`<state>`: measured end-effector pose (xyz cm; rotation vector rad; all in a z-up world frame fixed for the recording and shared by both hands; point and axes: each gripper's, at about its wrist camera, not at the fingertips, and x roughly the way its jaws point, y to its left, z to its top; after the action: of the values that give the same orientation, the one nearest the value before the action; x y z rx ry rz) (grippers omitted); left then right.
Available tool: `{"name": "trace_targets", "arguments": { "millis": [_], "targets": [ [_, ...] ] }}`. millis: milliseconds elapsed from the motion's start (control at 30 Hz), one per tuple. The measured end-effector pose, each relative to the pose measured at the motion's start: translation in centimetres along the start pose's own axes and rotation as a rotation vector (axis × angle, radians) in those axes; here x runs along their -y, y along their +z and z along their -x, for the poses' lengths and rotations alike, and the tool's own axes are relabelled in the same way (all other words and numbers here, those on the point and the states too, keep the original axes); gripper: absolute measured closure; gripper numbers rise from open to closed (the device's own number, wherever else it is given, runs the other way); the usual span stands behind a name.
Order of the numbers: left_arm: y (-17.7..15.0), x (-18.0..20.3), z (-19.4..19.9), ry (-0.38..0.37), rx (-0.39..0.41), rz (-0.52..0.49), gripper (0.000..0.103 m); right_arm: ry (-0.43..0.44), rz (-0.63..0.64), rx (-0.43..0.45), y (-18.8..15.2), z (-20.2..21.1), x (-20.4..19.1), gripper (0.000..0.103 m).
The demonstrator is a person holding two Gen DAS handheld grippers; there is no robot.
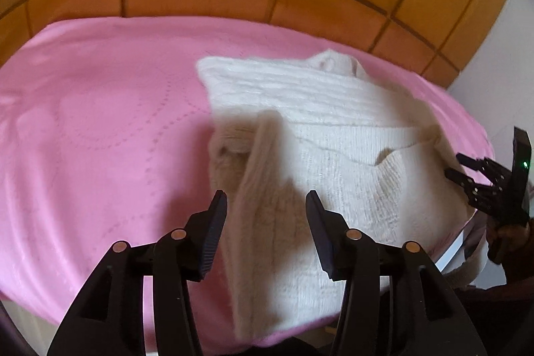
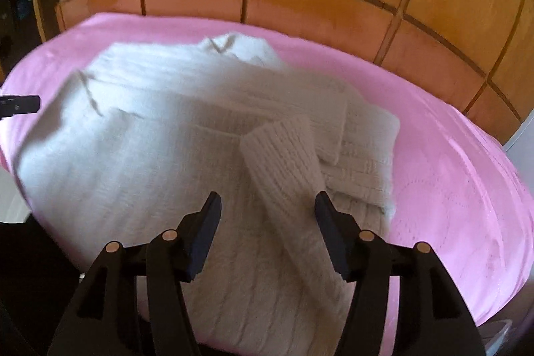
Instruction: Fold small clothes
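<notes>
Spread jaws (both grippers) above cream sweater point(image 2: 167, 155) on pink cloth point(image 1: 83, 122)

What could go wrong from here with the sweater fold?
1. Both grippers, left and right, are open with nothing held, so the folded-in sleeve lies loose and could slide off when the next fold starts.
2. The white sweater reaches the near edge of the pink cloth in the left wrist view; a tug might drag it off.
</notes>
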<state>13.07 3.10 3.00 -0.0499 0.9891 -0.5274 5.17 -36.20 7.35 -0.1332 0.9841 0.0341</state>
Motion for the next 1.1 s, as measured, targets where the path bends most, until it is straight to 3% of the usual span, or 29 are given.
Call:
{"name": "trace_targets", "arguments": {
  "millis": [33, 167, 200, 233, 267, 333, 500, 633, 933, 1100],
  "targets": [
    [-0.1, 0.1, -0.4, -0.004, -0.009, -0.007, 0.055, -0.004, -0.014, -0.009, 0.0, -0.6, 0.3, 0.049],
    [0.6, 0.7, -2.4, 0.001, -0.026, -0.009, 0.055, -0.009, -0.12, -0.036, 0.1, -1.7, 3.2, 0.093],
    [0.7, 0.8, -2.5, -0.012, -0.021, -0.017, 0.062, -0.009, -0.14, -0.031, 0.1, -1.5, 3.9, 0.095],
    [0.7, 1.0, -2.3, -0.009, -0.012, -0.031, 0.088, -0.01, -0.158, -0.022, 0.1, -1.0, 4.6, 0.095],
    [0.6, 1.2, -2.1, 0.008, -0.001, -0.054, 0.098, -0.004, -0.173, -0.014, 0.1, -0.5, 5.1, 0.095],
    [0.4, 1.0, -1.3, 0.024, 0.032, -0.055, 0.099, 0.026, -0.206, 0.0, 0.2, 1.0, 6.1, 0.096],
    [0.2, -0.8, 3.3, -0.037, 0.135, 0.032, 0.1, 0.087, -0.279, 0.064, 0.8, 4.6, 7.9, 0.096],
    [1.6, -0.8, 4.5, -0.05, 0.196, 0.054, 0.1, 0.123, -0.333, 0.114, 2.4, 5.6, 9.4, 0.096],
    [8.2, -1.3, 2.2, -0.011, 0.252, 0.065, 0.1, 0.107, -0.396, 0.166, 7.9, 3.0, 11.9, 0.096],
    [12.6, -2.2, -1.4, 0.022, 0.227, 0.099, 0.1, 0.066, -0.485, 0.17, 10.8, -0.5, 14.6, 0.097]
  ]
}}
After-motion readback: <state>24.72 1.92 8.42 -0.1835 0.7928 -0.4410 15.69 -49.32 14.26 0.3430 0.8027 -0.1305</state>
